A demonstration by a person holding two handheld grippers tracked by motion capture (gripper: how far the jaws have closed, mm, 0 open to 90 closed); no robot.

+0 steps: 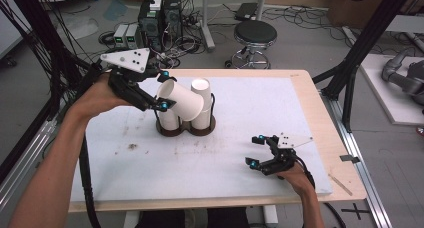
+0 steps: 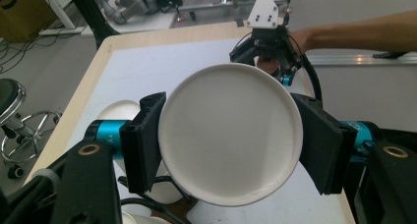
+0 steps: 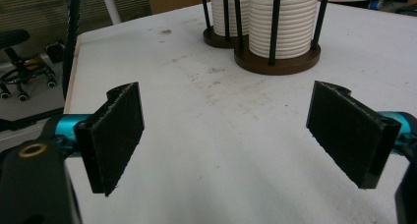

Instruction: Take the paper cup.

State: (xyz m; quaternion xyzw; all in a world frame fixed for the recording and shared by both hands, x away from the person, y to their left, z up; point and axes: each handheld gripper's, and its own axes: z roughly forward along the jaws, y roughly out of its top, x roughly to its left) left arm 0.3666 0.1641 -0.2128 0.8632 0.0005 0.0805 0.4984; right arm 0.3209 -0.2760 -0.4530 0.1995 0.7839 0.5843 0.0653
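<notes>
Paper cup (image 2: pixel 230 138), clamped sideways, hangs over cup stacks (image 1: pixel 201 105) in holder (image 1: pixel 186 128).

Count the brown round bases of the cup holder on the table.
2. The left base sits under the cup stack nearest the left gripper, which holds a tilted cup; the right base adjoins it.

White paper cup (image 1: pixel 179 101); white stacked cups (image 3: pixel 282 21) in dark brown holder (image 3: pixel 277 60); black gripper pads (image 3: pixel 118 133), teal fittings.

Cup (image 1: pixel 180 100) above cup holder (image 1: pixel 186 128), tilted; right gripper (image 1: pixel 260 151) well apart on table (image 1: pixel 225 158).
</notes>
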